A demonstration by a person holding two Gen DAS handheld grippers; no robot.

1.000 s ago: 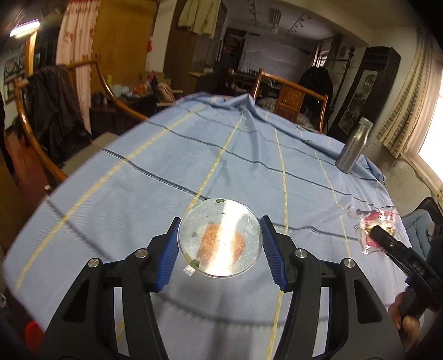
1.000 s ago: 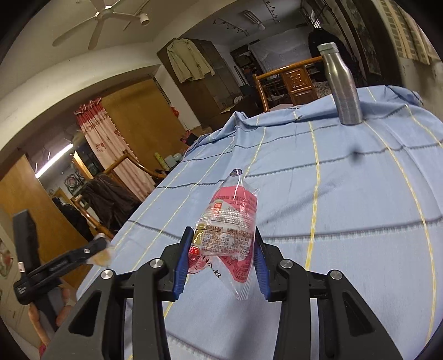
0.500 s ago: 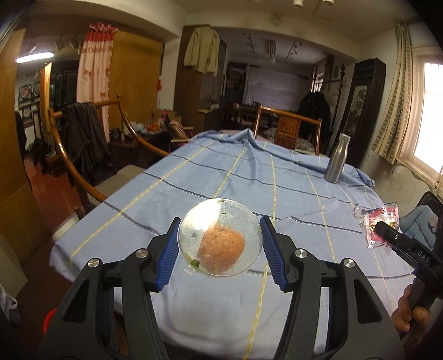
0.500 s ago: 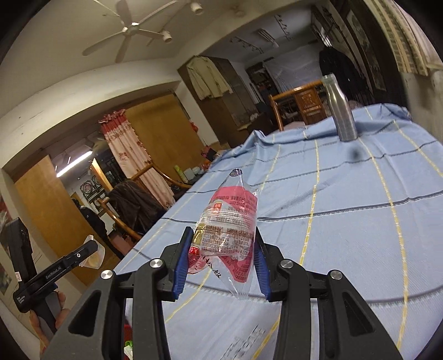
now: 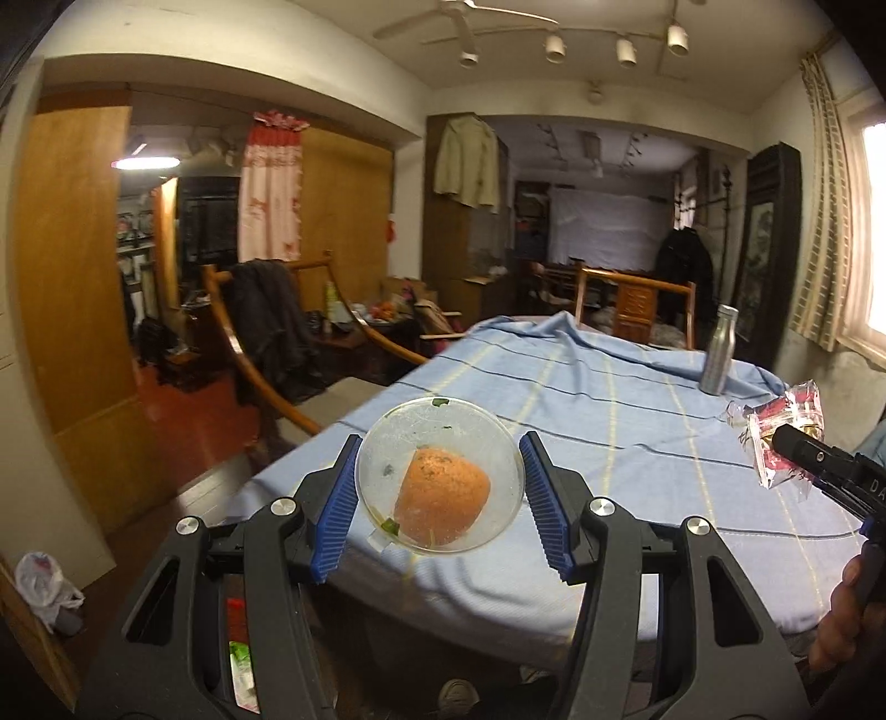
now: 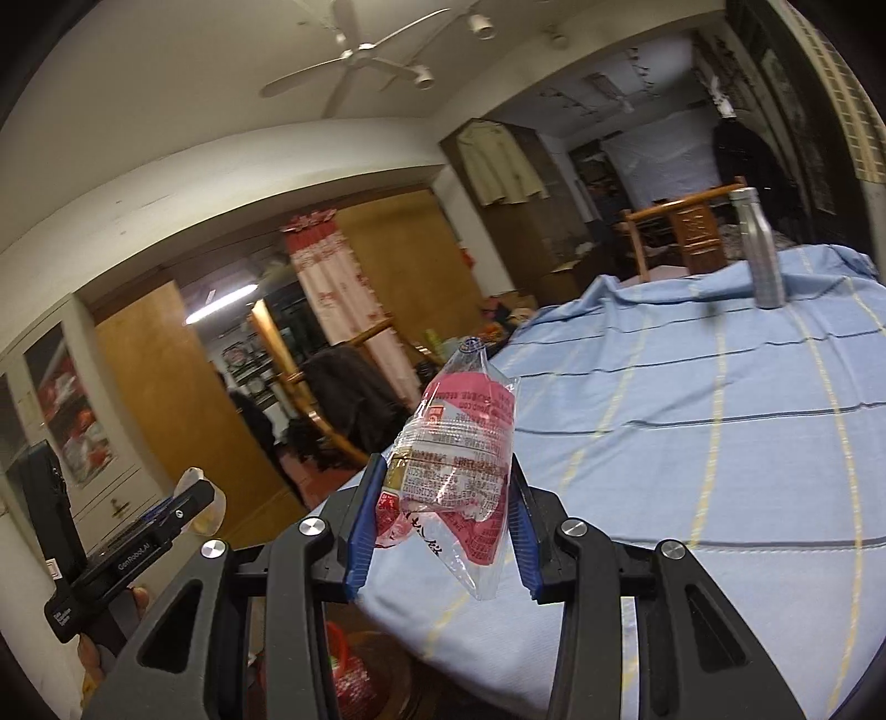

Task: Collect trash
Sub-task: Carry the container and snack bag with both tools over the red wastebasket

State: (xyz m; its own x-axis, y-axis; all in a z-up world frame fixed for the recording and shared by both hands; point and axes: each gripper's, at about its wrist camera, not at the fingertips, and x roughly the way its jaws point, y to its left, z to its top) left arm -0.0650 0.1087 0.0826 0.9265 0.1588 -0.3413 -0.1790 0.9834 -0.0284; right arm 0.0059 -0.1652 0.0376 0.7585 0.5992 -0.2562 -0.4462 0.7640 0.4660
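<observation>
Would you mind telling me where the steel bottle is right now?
The steel bottle stands upright on the blue tablecloth at the table's far right end, before the wooden chair.

Overall light: dim indoor, warm cast, both views.
Sources: window [image 5: 875,232] at right edge blown out white; fluorescent tube [image 5: 145,162] glowing in the back room; ceiling spotlights [image 5: 620,47] look unlit.
Glare: soft sheen on clear lid [image 5: 440,482]; highlights on snack wrapper [image 6: 454,471].
Shadows: soft, dark under tablecloth [image 5: 609,421] edge.
Blur: right wrist view slightly smeared on far cloth stripes; left wrist view sharper.
Distortion: strong fisheye, walls bend, black vignette in the 4 corners.
</observation>
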